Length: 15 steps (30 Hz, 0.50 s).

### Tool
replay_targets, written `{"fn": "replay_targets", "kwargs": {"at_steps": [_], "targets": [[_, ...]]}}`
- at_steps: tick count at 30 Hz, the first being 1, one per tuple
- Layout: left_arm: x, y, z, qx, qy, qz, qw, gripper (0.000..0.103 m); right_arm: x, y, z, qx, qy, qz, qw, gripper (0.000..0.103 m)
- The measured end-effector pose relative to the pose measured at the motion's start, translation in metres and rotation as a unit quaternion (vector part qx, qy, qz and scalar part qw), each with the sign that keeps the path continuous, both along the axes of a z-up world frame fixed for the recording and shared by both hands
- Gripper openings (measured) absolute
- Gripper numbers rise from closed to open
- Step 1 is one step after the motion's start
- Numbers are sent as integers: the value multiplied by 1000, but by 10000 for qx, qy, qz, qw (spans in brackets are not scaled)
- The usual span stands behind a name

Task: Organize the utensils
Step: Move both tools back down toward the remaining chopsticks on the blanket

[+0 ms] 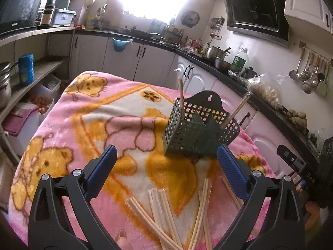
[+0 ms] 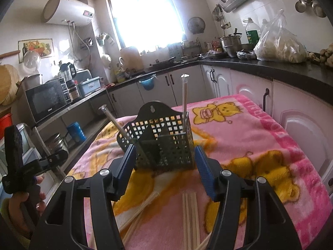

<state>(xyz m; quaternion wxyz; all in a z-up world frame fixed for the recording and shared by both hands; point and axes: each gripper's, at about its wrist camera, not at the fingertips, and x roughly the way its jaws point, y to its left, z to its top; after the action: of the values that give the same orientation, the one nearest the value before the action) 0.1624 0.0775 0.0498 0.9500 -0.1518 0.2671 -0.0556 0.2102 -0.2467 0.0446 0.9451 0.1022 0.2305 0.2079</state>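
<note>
Pink blanket tabletop (image 1: pixel 87 112) | both hand-held grippers, left (image 1: pixel 166 162) and right (image 2: pixel 164 162), apart, empty | take one chopstick (image 1: pixel 199 214) from the loose pile, drop upright into holder (image 1: pixel 197 129)

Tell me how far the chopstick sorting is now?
Done: two chopsticks stand in the basket. In hand: nothing; the left gripper and right gripper are both open and empty. Left: many loose chopsticks lie on the blanket.
</note>
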Motion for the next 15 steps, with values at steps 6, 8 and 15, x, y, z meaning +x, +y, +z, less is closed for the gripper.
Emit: {"fn": "replay_targets", "kwargs": {"at_steps": [6,8,15], "targets": [[-11,1,-8,88,98,57,9999,88,-8,5,-7,-83,118,90,9999,56],[-13,2,-13,72,185,67,9998,88,-10,7,-10,-118,177,126,9997,56],[-19,5,-35,23,541,106,9985,88,-15,16,-26,-209,442,286,9984,56]]}}
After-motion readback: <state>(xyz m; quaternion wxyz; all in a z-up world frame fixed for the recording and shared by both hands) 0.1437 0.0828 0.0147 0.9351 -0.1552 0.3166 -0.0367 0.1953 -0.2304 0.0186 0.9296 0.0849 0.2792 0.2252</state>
